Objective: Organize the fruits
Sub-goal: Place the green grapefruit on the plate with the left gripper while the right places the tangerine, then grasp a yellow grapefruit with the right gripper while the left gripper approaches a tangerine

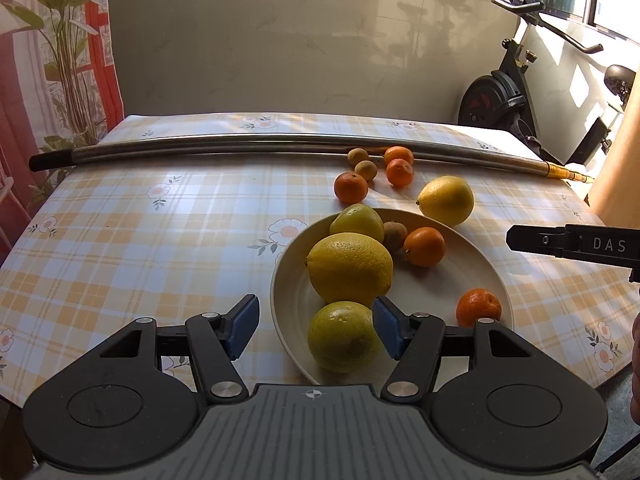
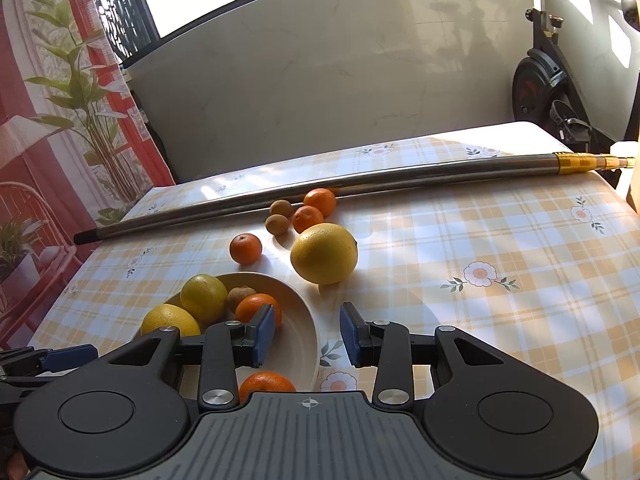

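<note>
A cream plate (image 1: 486, 280) (image 2: 298, 344) on the checked tablecloth holds three yellow-green citrus fruits (image 1: 350, 268), two mandarins (image 1: 424, 246) and a small brown fruit (image 1: 394, 234). On the cloth beyond it lie a large lemon (image 1: 446, 200) (image 2: 324, 254), three mandarins (image 1: 351, 188) (image 2: 245, 248) and two small brown fruits (image 1: 366, 170) (image 2: 277, 224). My left gripper (image 1: 316, 328) is open and empty over the plate's near edge, with a green-yellow citrus (image 1: 342, 336) between its pads. My right gripper (image 2: 307, 334) is open and empty over the plate's right rim; it also shows in the left wrist view (image 1: 572, 245).
A long steel pole (image 1: 256, 146) (image 2: 360, 184) with a black end and a gold end lies across the far side of the table. An exercise bike (image 1: 516, 108) stands beyond the right corner. A curtain (image 1: 52, 60) hangs at the left.
</note>
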Demonstrator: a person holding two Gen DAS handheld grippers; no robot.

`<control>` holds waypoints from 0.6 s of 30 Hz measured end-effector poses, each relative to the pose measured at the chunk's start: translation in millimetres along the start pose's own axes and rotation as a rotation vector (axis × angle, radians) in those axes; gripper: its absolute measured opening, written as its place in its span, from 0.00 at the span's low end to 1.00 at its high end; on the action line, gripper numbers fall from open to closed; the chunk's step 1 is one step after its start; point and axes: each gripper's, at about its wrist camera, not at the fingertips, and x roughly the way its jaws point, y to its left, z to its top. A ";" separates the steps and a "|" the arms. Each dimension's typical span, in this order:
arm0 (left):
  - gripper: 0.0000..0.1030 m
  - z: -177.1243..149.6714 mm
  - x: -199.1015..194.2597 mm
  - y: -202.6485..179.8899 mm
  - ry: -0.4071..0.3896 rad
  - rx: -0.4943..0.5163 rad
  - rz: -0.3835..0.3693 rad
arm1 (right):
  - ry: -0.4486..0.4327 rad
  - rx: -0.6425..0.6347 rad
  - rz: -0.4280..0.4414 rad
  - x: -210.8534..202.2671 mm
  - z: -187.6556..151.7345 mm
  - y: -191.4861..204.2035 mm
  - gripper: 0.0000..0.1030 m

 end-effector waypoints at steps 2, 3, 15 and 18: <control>0.63 0.0 -0.7 1.2 -0.005 -0.009 0.005 | -0.002 -0.001 -0.001 -0.6 -1.9 0.8 0.33; 0.63 0.3 -1.0 1.4 -0.006 -0.011 0.008 | 0.000 0.001 -0.003 -0.3 -2.6 1.0 0.33; 0.63 1.4 -8.5 8.9 -0.043 -0.062 0.039 | -0.012 0.020 -0.003 -4.0 -3.6 -3.3 0.34; 0.63 8.0 -9.5 10.5 -0.060 -0.065 0.049 | -0.016 0.019 0.001 -3.9 0.7 -4.8 0.34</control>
